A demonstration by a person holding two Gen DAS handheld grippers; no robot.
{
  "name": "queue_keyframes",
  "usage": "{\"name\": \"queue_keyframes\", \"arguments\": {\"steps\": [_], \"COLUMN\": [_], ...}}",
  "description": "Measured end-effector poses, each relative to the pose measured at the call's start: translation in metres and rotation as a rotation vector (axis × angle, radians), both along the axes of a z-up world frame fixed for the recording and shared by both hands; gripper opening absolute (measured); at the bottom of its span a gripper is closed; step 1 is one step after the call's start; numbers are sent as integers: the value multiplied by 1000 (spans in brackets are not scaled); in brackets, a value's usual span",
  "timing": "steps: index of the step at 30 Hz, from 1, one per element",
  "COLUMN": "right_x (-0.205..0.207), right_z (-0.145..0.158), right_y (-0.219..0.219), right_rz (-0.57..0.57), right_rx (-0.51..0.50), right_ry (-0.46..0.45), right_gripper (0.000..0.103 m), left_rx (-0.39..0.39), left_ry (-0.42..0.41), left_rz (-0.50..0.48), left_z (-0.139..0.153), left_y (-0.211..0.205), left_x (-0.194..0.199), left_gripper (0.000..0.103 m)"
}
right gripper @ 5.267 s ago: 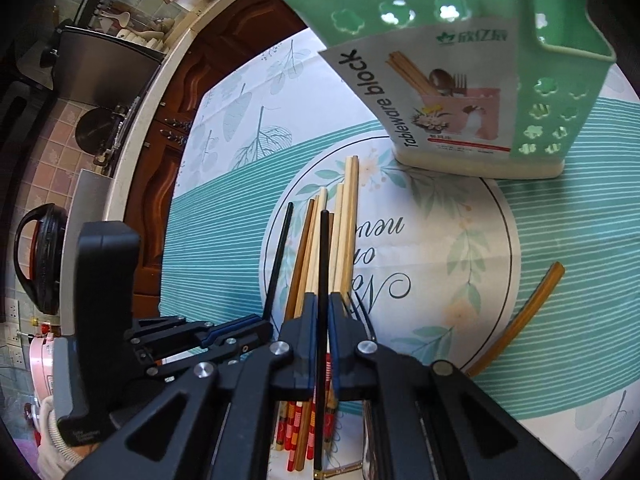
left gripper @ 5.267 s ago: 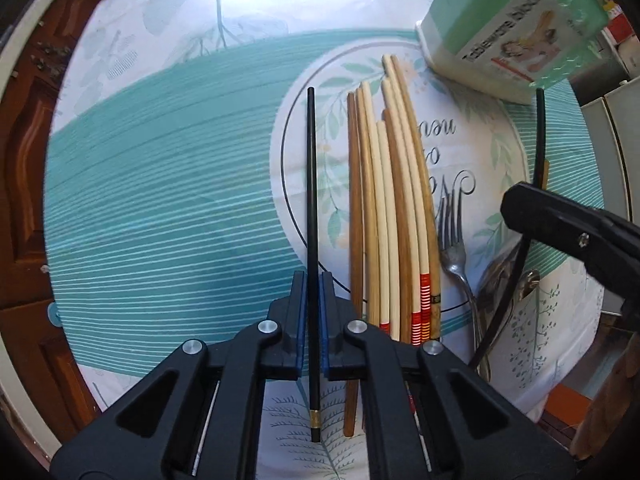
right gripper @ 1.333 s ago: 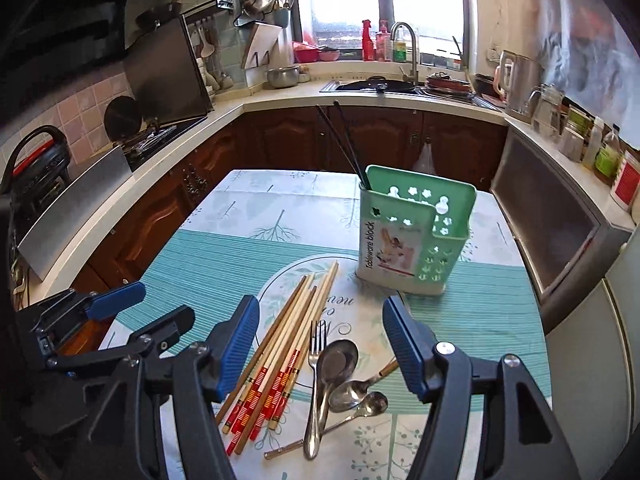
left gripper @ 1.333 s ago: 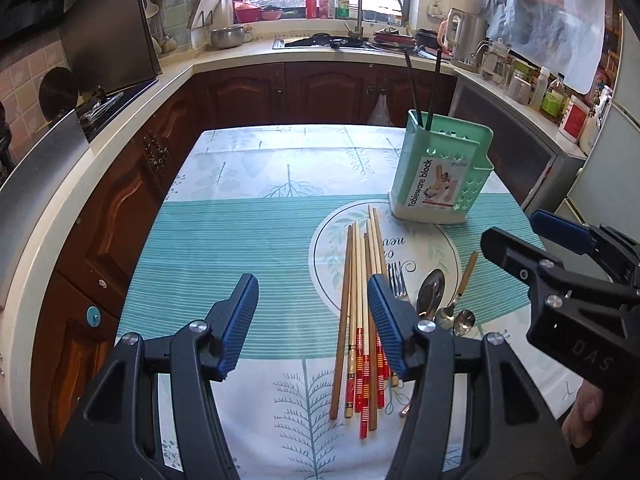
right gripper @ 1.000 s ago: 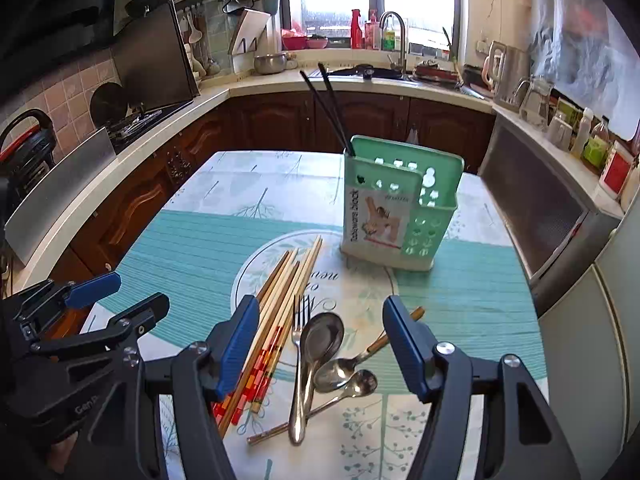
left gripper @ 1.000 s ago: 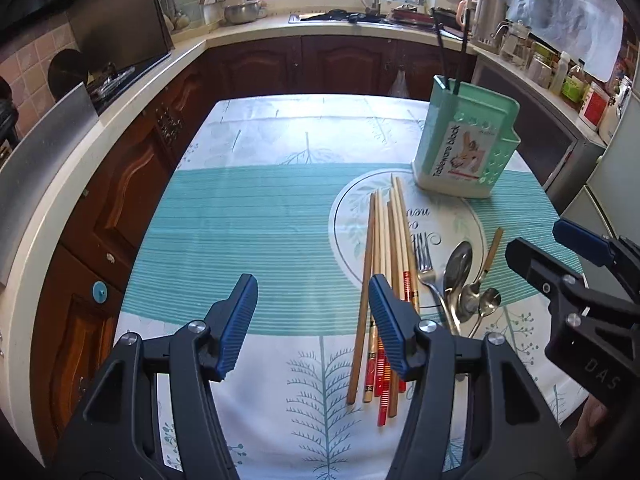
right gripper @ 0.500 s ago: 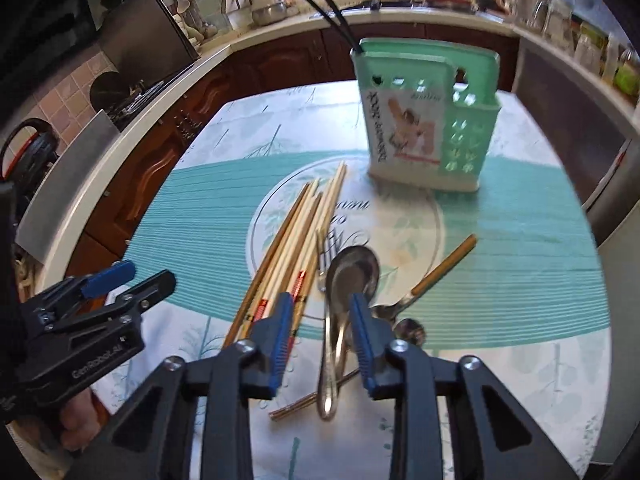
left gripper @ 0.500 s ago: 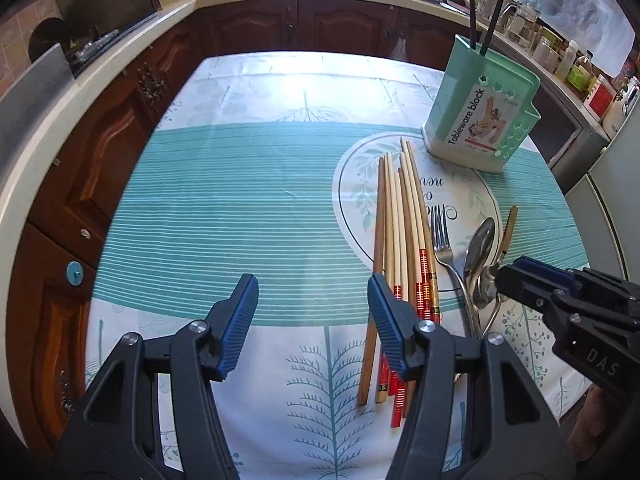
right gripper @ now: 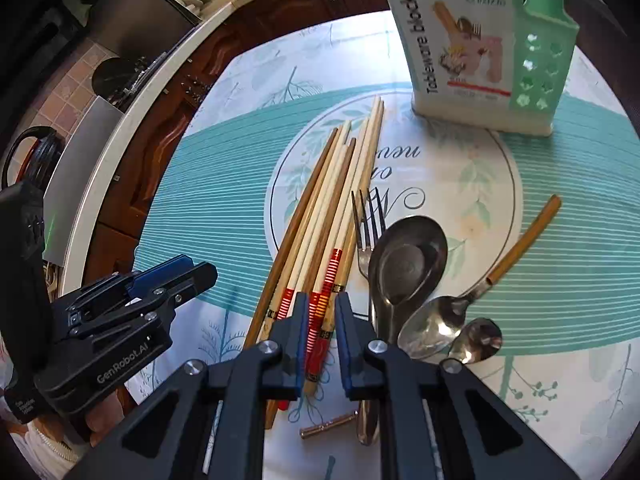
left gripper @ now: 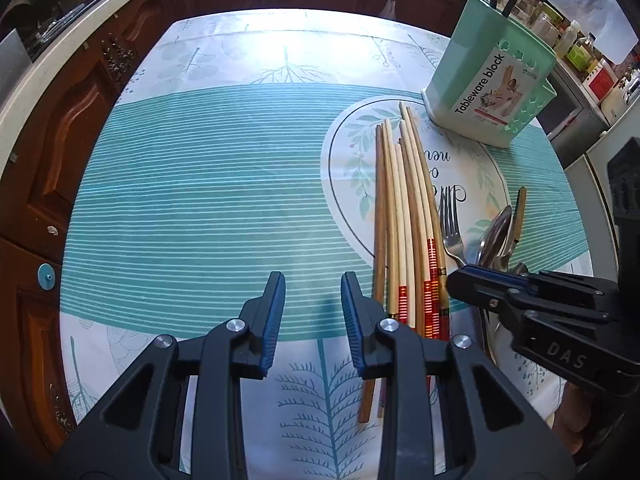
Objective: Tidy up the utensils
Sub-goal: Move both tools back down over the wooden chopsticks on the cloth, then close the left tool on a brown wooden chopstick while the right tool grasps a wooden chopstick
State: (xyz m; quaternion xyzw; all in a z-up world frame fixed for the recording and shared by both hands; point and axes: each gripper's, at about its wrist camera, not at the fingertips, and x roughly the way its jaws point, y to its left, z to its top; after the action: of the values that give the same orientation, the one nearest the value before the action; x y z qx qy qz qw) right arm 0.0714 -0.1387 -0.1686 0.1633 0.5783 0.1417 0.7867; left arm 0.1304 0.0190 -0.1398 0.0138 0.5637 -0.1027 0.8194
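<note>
- Teal-striped cloth point(left gripper: 200, 200) covered a kitchen table ringed by dark cabinets.
- Chopsticks point(right gripper: 320, 240) lay bundled beneath the right gripper point(right gripper: 321, 308), whose jaws were closing around the red-banded ends (not yet pinching).
- Left gripper point(left gripper: 313, 292), jaws closing on nothing, hung just left of them.
- Fork point(right gripper: 366, 224) and spoons point(right gripper: 408, 264) lay beside; green holder point(left gripper: 490, 92) stood beyond.

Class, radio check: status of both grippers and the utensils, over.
Left gripper closing over bare tablecloth. Right gripper closing around red-banded chopsticks. Holder beyond, nothing blocking.
</note>
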Motion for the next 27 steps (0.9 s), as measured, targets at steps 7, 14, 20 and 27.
{"name": "queue_keyframes", "arguments": {"steps": [7,14,20,27], "right_x": [12,22,28,30], "right_z": [-14,-13,-11,-13], "right_y": [4,13,16,4], "right_rz": [-15,9,27,35], "right_rx": [-65,-130,-195,-220], "right_ry": [59,49,59,80], "right_gripper": [13,11,9,6], "left_rx": [21,-1,35,32], "left_ry": [20,67,90,133], "left_rz": [-65,-66,-75,-97], "left_z": [-1,-1,-4,-11], "left_y": [-15,-16,-16,-24], "left_x": [11,22,29,39], "left_gripper": [26,26,26,26]}}
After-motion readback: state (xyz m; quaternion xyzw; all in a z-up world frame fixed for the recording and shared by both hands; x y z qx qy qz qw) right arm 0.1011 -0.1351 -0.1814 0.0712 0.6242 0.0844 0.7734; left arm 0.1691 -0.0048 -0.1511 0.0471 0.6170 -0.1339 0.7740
